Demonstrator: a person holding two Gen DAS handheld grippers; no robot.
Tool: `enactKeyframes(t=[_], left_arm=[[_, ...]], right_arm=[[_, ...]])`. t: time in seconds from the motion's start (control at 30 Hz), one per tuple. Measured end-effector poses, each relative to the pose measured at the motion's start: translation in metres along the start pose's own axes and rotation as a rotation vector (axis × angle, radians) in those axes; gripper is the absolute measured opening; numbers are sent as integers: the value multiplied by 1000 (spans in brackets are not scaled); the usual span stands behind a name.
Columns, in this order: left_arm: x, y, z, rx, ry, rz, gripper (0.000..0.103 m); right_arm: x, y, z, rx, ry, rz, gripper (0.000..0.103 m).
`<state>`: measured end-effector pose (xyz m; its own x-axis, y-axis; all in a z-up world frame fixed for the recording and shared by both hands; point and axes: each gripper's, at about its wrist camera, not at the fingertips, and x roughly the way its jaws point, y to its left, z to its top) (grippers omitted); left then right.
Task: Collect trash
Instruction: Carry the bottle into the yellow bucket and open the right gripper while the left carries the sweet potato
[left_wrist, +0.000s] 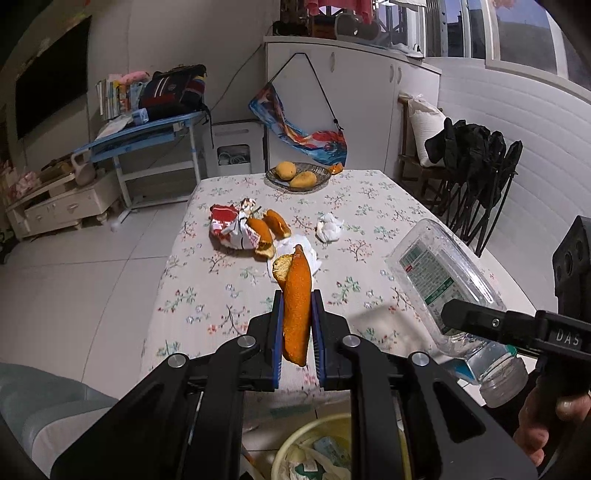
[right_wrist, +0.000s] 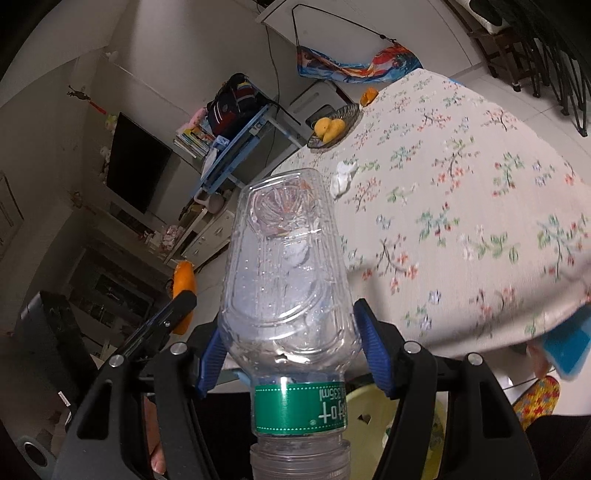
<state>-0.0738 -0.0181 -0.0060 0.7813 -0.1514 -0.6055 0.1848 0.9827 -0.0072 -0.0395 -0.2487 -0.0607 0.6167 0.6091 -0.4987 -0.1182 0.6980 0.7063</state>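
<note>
1. Left wrist view: the left gripper (left_wrist: 297, 325) has its jaws nearly closed on an orange peel (left_wrist: 296, 310), pinched about its middle so both ends stick out past the pads. The peel is thin and curved; it could twist or slide out sideways, and a drop now would probably land on the floor or the table (left_wrist: 369, 206) edge rather than in the bin.

2. Right wrist view: the right gripper (right_wrist: 288, 354) has its jaws about half open and pressed on the shoulder of a clear plastic bottle (right_wrist: 284, 280), neck toward the camera, base pointing away. The wall is smooth and tapered there, so the bottle may squirt out toward the neck if squeezed harder, or tip if the grip loosens.

3. The yellow bin (left_wrist: 317, 443) sits low in front of the table, mostly hidden under both grippers. Releasing blind risks a miss; the rim shows only in part.

4. Both hands crowd the same small opening. In the left wrist view the bottle sits just beside the left gripper, so they could knock together and dislodge either load.

5. Water droplets cling inside the bottle; I cannot tell whether a cap is on, so drips are possible.

6. More trash stays on the table: a red wrapper (left_wrist: 227, 229) with peel pieces, and a crumpled tissue (left_wrist: 330, 228). The mangoes (left_wrist: 295, 174) in their dish are likely not trash.
</note>
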Motion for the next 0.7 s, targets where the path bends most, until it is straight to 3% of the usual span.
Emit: enactKeyframes(t=[0.43, 0.7], left_arm=[[-17, -5, -27, -5, 25, -9, 14], [-24, -9, -40, 1, 37, -17, 14]], right_arm=[[-4, 4, -23, -6, 43, 0, 63], [7, 6, -46, -19, 156, -32, 63]])
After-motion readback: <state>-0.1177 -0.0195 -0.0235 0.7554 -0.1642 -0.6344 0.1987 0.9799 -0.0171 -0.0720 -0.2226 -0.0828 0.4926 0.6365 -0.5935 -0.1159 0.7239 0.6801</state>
